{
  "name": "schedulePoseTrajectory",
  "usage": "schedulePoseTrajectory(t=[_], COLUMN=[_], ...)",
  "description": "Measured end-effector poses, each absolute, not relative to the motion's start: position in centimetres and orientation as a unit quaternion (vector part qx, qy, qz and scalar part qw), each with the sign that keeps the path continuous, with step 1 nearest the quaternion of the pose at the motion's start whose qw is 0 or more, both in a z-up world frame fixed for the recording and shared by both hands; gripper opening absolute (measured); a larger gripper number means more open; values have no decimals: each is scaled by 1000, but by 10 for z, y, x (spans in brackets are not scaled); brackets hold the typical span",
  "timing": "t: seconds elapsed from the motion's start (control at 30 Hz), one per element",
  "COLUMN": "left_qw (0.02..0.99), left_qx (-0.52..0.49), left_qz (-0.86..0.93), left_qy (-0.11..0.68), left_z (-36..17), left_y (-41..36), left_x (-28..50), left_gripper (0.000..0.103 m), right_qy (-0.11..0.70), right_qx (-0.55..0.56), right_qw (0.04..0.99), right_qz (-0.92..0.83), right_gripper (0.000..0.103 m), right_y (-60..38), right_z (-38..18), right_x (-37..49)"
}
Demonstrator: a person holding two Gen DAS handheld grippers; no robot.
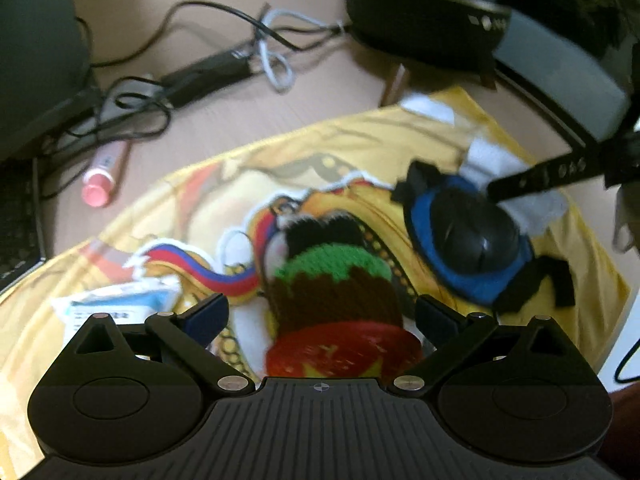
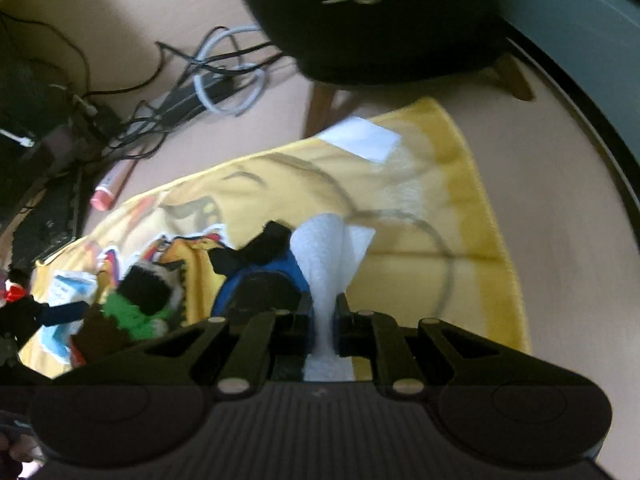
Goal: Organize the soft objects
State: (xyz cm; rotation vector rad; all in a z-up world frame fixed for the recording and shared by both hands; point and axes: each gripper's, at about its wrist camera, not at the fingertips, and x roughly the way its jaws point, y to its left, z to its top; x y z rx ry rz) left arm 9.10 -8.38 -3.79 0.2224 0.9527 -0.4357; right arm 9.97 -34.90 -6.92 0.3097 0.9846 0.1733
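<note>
A knitted toy (image 1: 340, 292) with green, brown and red layers lies on a yellow printed cloth (image 1: 360, 140). My left gripper (image 1: 322, 314) is open, one finger on either side of the toy without touching it. A blue-and-black padded guard (image 1: 468, 248) sits to the right of the toy. A white soft cloth (image 2: 324, 248) rises beside the guard (image 2: 260, 284), and my right gripper (image 2: 324, 320) is shut on it. In the right wrist view the toy (image 2: 136, 312) is at the lower left on the yellow cloth (image 2: 420, 200).
A black speaker (image 1: 420, 20) on wooden legs stands behind the cloth. Tangled cables (image 1: 224, 60) and a pink marker (image 1: 102, 178) lie on the beige desk at the left. A blue-and-white tissue packet (image 1: 116, 304) rests on the cloth's left part. A keyboard (image 1: 16, 220) is at the far left.
</note>
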Motion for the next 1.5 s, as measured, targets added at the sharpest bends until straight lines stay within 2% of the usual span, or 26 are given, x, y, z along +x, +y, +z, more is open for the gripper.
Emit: schedulePoseTrajectory(t=[0.27, 0.43, 0.63, 0.8, 0.83, 0.87, 0.9, 0.93, 1.0, 1.13, 1.2, 1.27, 1.37, 1.5], left_qw=[894, 894, 873, 868, 876, 878, 884, 885, 889, 889, 883, 880, 877, 874], left_qx=[75, 44, 45, 15, 19, 18, 19, 10, -21, -14, -7, 2, 13, 14], left_qz=[-146, -74, -59, -68, -64, -69, -75, -91, -135, -169, -165, -165, -169, -166], left_qy=[417, 439, 483, 492, 478, 473, 462, 457, 436, 426, 439, 446, 449, 457], left_z=[-8, -18, -46, -71, -71, -70, -63, -58, -44, -37, -43, -49, -51, -57], left_y=[-29, 17, 41, 44, 42, 38, 35, 33, 31, 21, 19, 18, 18, 21], left_x=[80, 84, 90, 100, 99, 100, 99, 100, 96, 87, 84, 81, 78, 79], left_gripper=[102, 102, 102, 102, 99, 76, 61, 60, 60, 64, 69, 80, 86, 89], right_qy=[462, 504, 514, 502, 499, 496, 493, 490, 483, 470, 464, 468, 485, 516], right_qx=[180, 197, 134, 144, 147, 151, 154, 158, 165, 178, 185, 207, 178, 80], right_qw=[853, 808, 825, 826, 825, 824, 823, 822, 820, 815, 812, 788, 764, 773], right_qz=[165, 235, 191, 213, 220, 228, 236, 243, 258, 288, 303, 343, 387, 360], right_gripper=[11, 11, 12, 14, 14, 14, 14, 14, 14, 14, 14, 14, 14, 15], right_y=[-329, -289, -282, -268, -264, -260, -256, -252, -244, -228, -220, -198, -154, -132], right_z=[-45, -62, -70, -56, -52, -49, -45, -42, -35, -21, -14, -15, -27, -52], right_x=[111, 101, 104, 109, 110, 111, 112, 113, 115, 119, 121, 123, 124, 121])
